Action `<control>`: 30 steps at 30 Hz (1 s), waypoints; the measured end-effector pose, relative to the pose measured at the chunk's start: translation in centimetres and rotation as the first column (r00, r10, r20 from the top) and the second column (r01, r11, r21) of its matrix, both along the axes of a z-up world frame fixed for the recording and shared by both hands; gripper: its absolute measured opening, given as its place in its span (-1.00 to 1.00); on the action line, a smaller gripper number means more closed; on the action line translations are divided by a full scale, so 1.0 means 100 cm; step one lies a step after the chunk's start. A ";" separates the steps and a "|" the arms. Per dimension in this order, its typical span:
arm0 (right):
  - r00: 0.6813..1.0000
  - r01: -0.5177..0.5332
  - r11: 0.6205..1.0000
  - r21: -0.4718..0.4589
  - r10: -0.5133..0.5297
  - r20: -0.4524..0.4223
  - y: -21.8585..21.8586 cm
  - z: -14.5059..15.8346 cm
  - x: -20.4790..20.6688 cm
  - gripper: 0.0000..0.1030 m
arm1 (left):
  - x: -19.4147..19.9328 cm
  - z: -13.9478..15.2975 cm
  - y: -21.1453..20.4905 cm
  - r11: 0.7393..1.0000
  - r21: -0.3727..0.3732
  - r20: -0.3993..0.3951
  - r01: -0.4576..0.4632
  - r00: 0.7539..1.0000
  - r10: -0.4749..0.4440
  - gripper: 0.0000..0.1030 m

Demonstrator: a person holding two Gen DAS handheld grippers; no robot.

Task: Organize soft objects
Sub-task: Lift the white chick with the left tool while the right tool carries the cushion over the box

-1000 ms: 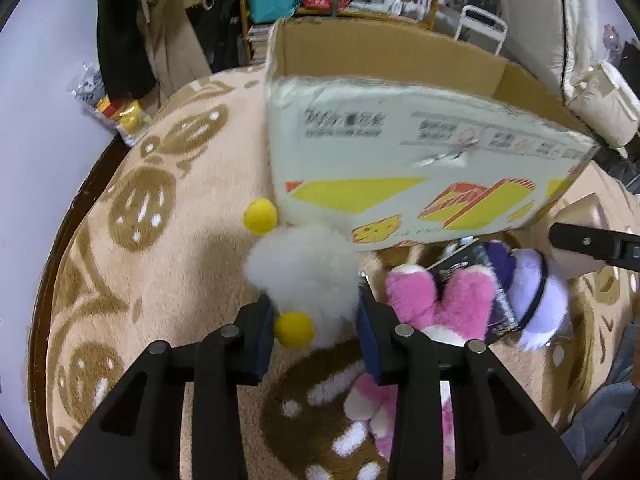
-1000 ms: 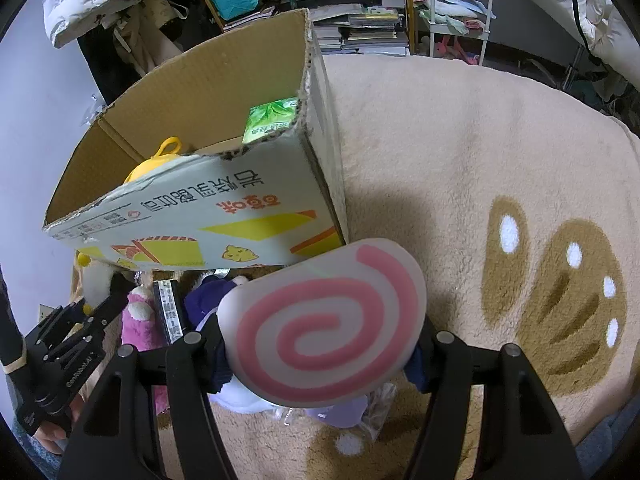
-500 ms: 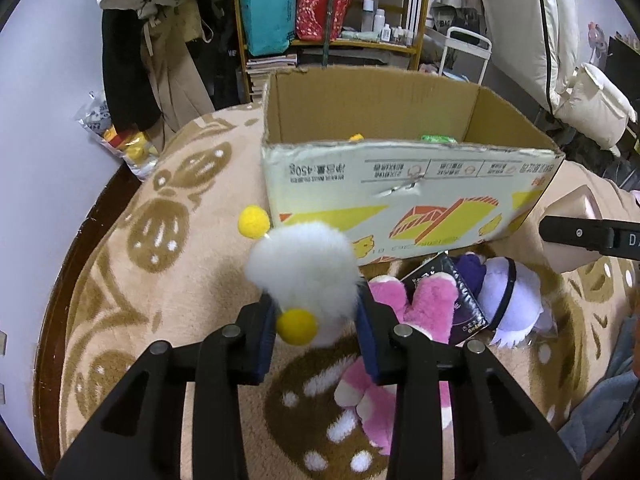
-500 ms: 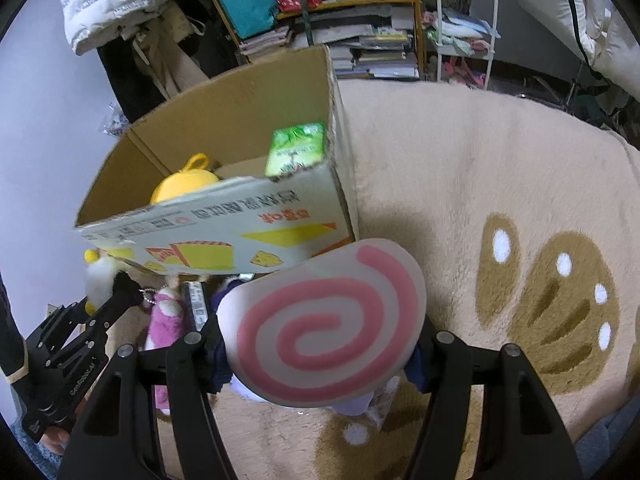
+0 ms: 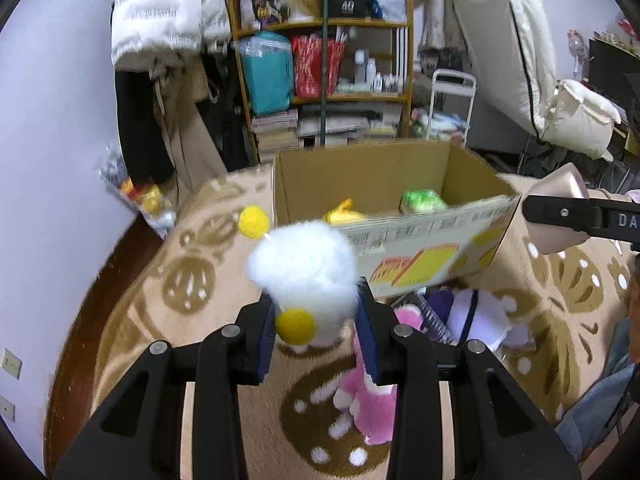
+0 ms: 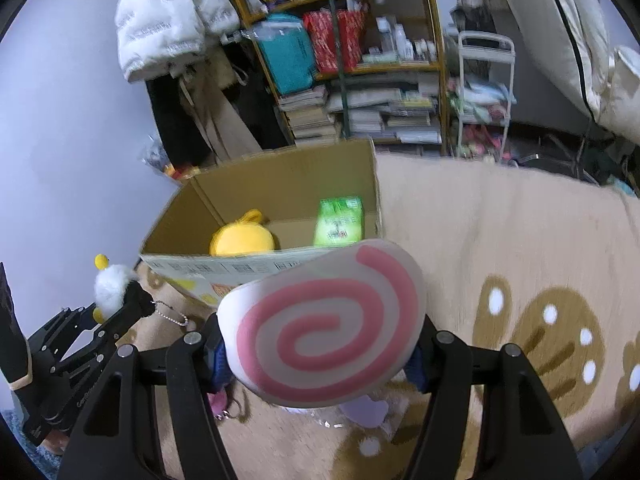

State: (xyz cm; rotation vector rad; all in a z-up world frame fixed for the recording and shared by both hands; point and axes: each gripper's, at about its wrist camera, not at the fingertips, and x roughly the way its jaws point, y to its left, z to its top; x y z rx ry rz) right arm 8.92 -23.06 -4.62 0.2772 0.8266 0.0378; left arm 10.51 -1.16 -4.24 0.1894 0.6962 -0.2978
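Fluffy white plush with yellow pompoms [image 5: 306,268] pinched in left gripper [image 5: 318,334], pink-swirl white cushion [image 6: 326,326] clamped in right gripper [image 6: 320,354] — either may snag brown cardboard box [image 5: 372,172] near wall, slip free.

The box [image 5: 384,184] is open on top, its right half bare between a yellow toy [image 6: 244,236] and a green pack [image 6: 339,220]. Its near wall [image 5: 432,240] stands in front. Pink [image 5: 372,400] and purple plush [image 5: 480,316] crowd the rug [image 5: 140,320] below.

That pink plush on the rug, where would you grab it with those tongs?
Probably across the pink plush's narrow middle, coming straight down from above. It lies flat and lengthwise on the rug, its soft body should squash between the fingers, and the purple plush crowds its upper end.
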 end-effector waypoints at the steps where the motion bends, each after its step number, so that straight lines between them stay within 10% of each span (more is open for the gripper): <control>1: 1.000 -0.001 1.000 0.001 0.001 0.014 0.001 0.003 -0.001 0.35 | -0.002 0.007 -0.001 1.000 -0.005 0.025 0.003 1.000 -0.003 -0.32; 15: 0.978 -0.016 1.000 -0.012 0.018 0.206 0.000 0.050 0.016 0.35 | 0.005 0.055 -0.006 0.998 -0.056 0.193 0.010 0.981 0.001 -0.31; 30: 0.966 -0.079 0.990 -0.113 0.104 0.238 0.022 0.032 0.061 0.39 | 0.041 0.032 -0.025 0.999 0.023 0.214 0.035 0.976 -0.039 -0.30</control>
